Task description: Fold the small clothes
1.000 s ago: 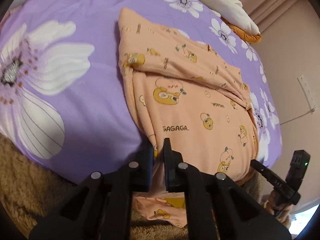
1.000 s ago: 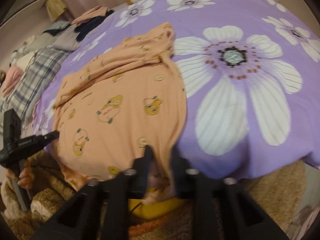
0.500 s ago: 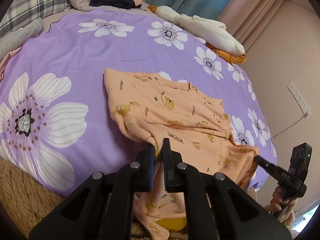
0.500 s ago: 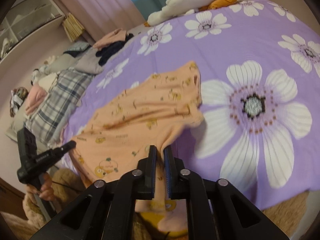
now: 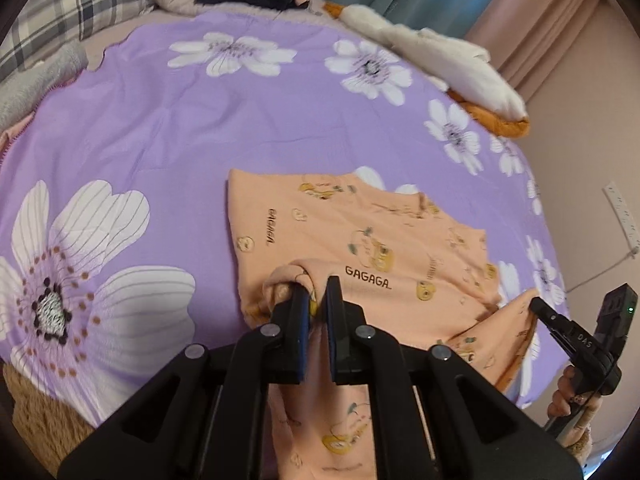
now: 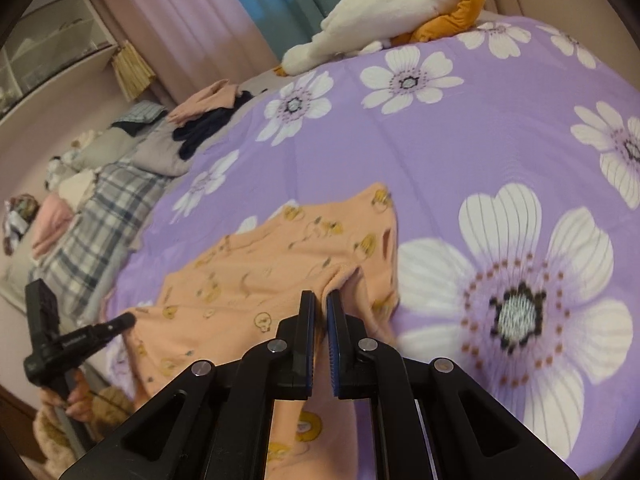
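Both your claws are clamped on the peach garment (image 5: 360,240) over the purple floral bedspread (image 5: 160,120).

Left wrist view: your left gripper (image 5: 318,300) pinches a bunched fold of the garment at 6 o'clock; the other gripper (image 5: 538,308) grasps its corner at 4 o'clock. Right wrist view: your right gripper (image 6: 320,304) is clenched on the garment's (image 6: 248,276) edge at 6 o'clock, the cloth spreading toward 9 o'clock, with a plaid pillow (image 6: 100,216) beyond it.

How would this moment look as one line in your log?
fold | left gripper shut on garment | right gripper shut on garment | on bedspread
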Motion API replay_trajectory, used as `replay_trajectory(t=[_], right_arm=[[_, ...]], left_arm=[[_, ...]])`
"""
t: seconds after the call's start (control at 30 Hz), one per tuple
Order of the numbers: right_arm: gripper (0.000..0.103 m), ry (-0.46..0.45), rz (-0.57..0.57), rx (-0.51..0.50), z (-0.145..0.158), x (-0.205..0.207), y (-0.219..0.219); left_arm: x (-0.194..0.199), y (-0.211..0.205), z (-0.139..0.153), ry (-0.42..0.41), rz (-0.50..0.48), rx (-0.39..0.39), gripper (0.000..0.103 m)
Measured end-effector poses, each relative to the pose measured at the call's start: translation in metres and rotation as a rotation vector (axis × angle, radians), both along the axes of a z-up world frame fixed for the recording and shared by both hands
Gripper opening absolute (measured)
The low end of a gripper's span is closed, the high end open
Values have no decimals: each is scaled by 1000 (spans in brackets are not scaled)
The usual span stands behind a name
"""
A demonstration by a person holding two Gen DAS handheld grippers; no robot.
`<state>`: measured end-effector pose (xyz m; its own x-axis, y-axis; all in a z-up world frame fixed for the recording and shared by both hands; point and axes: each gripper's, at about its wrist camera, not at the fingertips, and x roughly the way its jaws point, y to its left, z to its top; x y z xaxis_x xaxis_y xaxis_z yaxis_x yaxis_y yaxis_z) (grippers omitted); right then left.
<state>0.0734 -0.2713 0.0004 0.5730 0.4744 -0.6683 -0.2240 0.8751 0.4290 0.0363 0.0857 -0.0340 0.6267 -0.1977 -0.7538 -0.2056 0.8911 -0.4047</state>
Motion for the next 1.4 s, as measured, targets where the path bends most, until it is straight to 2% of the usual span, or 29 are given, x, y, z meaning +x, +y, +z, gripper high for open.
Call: replay_trajectory(t=[0.07,0.2,0.3,0.43,0.5,0.53,0.57,0.6,0.63,0.67,0.77,0.93,1.1,1.23,1.3,1.33,1.4], right_arm=[[8,25,-7,-10,-10,13,2],[8,89,-23,-32,-34,33,5],[8,134,-19,-46,-51,40,8],[8,137,-24,-47,-50,38,6],[8,139,-32,-37,-43,34,0],[8,133,-36,-43,-40,31,-3],[12,118,-45,-61,-33,24,-5],[16,101,-54,-80,-28,18,-8],[30,85,-59,-98,-23,13,-10],[44,67,-63,-118,-18,4,-13],[47,48,-38,-163,-10,-20,-13],[47,43,31,-221,-14,-53,5],[47,66,93,-246,-28,-72,26],[47,85,134,-262,-37,-79,40],[54,99,134,-269,-42,-82,44],[58,101,136,-270,-43,-83,45],[58,92,131,-302,-48,-83,50]], left_arm=[[13,4,-15,48,12,16,7],[29,10,-42,118,20,0,9],[30,9,-43,107,12,13,11],[18,10,-36,89,5,-5,13],[6,11,-29,74,5,-27,23],[-3,11,-24,65,5,-31,32],[-10,9,-19,55,1,-32,47],[-21,7,-15,47,-4,-26,55],[-29,5,-12,42,-14,-18,64],[-36,2,-11,40,-29,-13,65],[-55,-4,-18,79,-57,-37,65],[-76,-19,-41,160,-66,-62,64],[-88,-30,-50,173,-92,-102,61],[-89,-37,-57,167,-77,-90,44],[-89,-42,-59,157,-93,-76,37],[-89,-44,-59,151,-95,-72,30],[-88,-48,-63,150,-97,-76,9]])
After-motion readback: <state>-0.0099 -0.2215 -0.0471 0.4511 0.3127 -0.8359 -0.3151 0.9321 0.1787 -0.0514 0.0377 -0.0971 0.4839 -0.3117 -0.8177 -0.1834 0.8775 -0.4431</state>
